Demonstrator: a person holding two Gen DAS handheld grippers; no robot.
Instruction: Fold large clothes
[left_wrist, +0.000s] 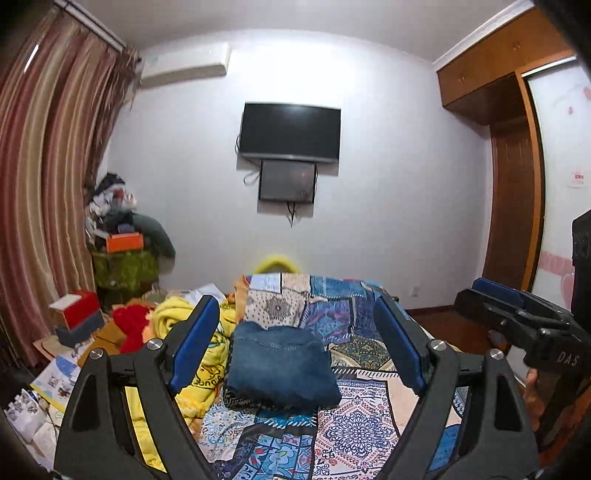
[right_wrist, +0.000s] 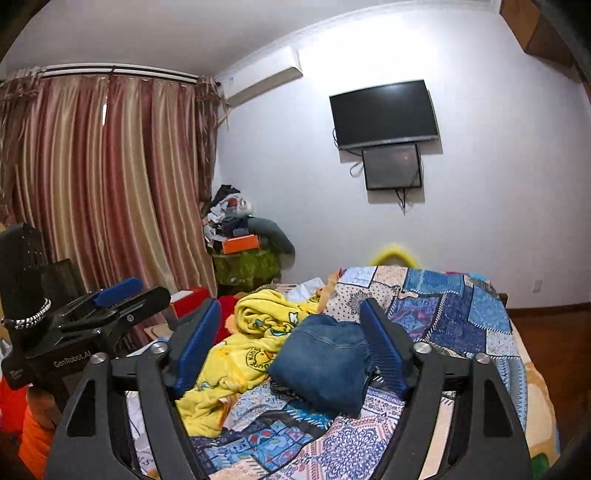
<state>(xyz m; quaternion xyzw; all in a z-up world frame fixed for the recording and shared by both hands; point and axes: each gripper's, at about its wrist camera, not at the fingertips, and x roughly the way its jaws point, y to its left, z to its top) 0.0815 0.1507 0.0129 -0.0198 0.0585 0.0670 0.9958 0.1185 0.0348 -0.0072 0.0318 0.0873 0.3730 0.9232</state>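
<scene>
A folded pair of blue jeans (left_wrist: 280, 365) (right_wrist: 325, 362) lies on the patchwork bed cover (left_wrist: 354, 424) (right_wrist: 443, 314). My left gripper (left_wrist: 295, 314) hangs above the bed in front of the jeans, pointing almost level, open, nothing between its blue pads (left_wrist: 195, 343). My right gripper (right_wrist: 291, 310) is held the same way, open and empty, with the jeans behind its right finger (right_wrist: 384, 350). Each gripper shows in the other's view: the right one (left_wrist: 491, 295) at the far right, the left one (right_wrist: 118, 291) at the far left. No cloth is held.
A crumpled yellow blanket (left_wrist: 173, 317) (right_wrist: 258, 321) lies left of the jeans beside a red plush (left_wrist: 129, 325). Boxes and papers (left_wrist: 77, 317) crowd the bed's left side. A cluttered corner stand (right_wrist: 243, 258), curtains (right_wrist: 110, 184), a wall TV (left_wrist: 290, 131) and a wardrobe (left_wrist: 517, 147) surround the bed.
</scene>
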